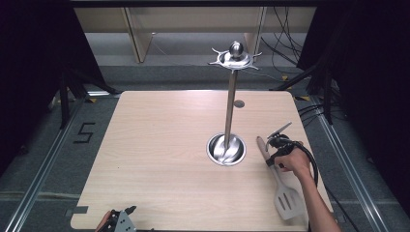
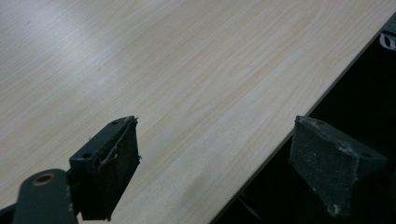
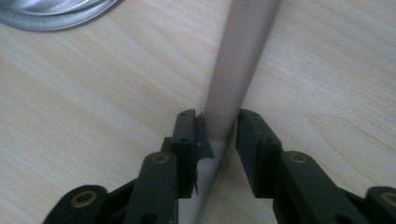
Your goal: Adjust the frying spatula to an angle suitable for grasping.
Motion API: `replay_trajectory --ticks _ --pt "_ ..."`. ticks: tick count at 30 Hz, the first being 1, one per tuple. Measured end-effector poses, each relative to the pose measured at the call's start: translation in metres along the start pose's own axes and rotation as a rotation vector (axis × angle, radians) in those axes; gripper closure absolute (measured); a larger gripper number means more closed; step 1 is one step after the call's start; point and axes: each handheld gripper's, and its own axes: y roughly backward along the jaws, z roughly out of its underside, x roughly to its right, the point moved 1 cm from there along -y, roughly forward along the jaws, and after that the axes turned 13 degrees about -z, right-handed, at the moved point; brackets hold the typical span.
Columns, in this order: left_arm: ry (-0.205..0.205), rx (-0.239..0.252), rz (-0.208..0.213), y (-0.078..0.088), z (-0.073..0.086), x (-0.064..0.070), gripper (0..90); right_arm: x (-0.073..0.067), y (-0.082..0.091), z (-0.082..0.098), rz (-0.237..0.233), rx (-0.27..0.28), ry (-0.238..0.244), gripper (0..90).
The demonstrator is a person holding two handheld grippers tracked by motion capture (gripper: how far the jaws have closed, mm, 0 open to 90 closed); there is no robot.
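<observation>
A spatula (image 1: 286, 199) with a slotted metal head and a pale wooden handle (image 3: 243, 46) lies on the right side of the wooden table (image 1: 159, 145), its head toward the front edge. My right gripper (image 1: 271, 153), held in a person's hand, reaches the handle from the right. In the right gripper view my right gripper (image 3: 217, 122) has its two black jaws pressed on either side of the handle near where it meets the metal shank. My left gripper (image 1: 119, 218) rests at the table's front left edge. The left gripper (image 2: 215, 135) stands open over the table edge with nothing between its pads.
A metal utensil stand rises from a round base (image 1: 226, 149) just left of the spatula's handle, with a thin pole and a hooked ring top (image 1: 235, 57). Its base rim (image 3: 51, 11) shows close to the right gripper. Dark floor and cables surround the table.
</observation>
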Motion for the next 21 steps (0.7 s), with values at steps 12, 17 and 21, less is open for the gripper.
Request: replay_trajectory --ticks 12,17,21 --pt "-0.013 -0.003 -0.008 -0.0010 0.0003 0.0003 14.9 -0.0025 -0.0012 -0.0047 0.004 -0.040 -0.020 73.8" --pt "-0.033 0.019 0.019 -0.0009 -0.0013 -0.0013 14.9 -0.0082 -0.0042 -0.0067 0.035 -0.054 -0.007 73.9" --pt "-0.035 0.009 0.028 -0.0003 -0.0014 -0.0018 14.9 -0.0077 -0.0040 -0.0068 0.035 -0.054 -0.009 74.2"
